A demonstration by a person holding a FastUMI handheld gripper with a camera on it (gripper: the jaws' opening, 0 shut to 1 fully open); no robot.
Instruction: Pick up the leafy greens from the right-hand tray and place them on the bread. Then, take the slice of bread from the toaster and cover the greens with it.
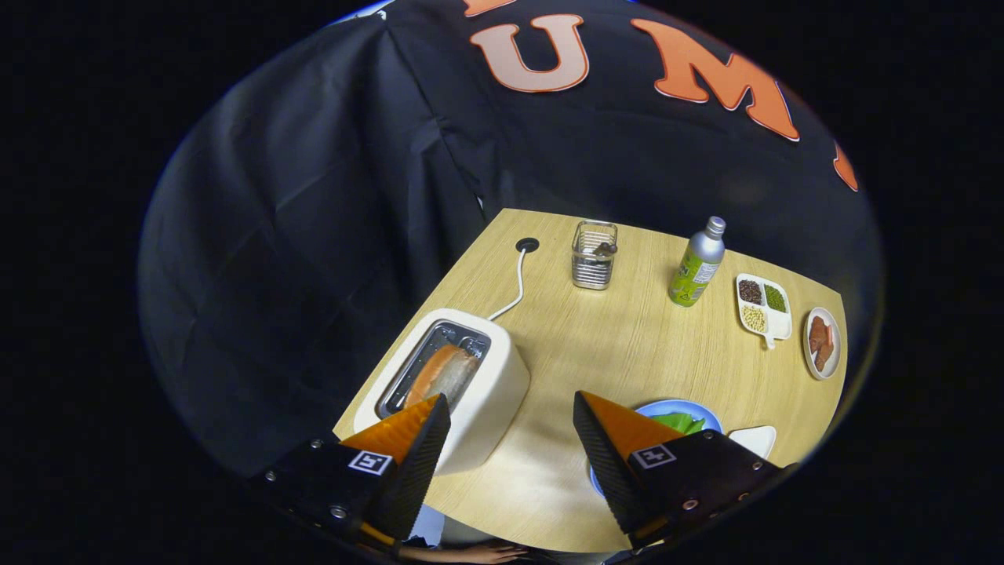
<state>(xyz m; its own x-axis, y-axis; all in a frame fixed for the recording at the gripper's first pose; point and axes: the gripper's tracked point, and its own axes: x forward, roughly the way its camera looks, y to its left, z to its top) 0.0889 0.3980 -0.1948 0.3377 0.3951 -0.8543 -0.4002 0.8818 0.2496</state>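
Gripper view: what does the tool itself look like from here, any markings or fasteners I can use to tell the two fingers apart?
The gripper has two wedge-shaped fingers with ribbed inner faces, standing open. Each sits on a dark block bearing a small square black-and-white tag and several round screws. The two sides look alike; nothing distinguishes them.

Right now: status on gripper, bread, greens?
Gripper open, empty, above table. Bread slice in toaster, just ahead of one finger. Greens on blue plate. Path unobstructed.
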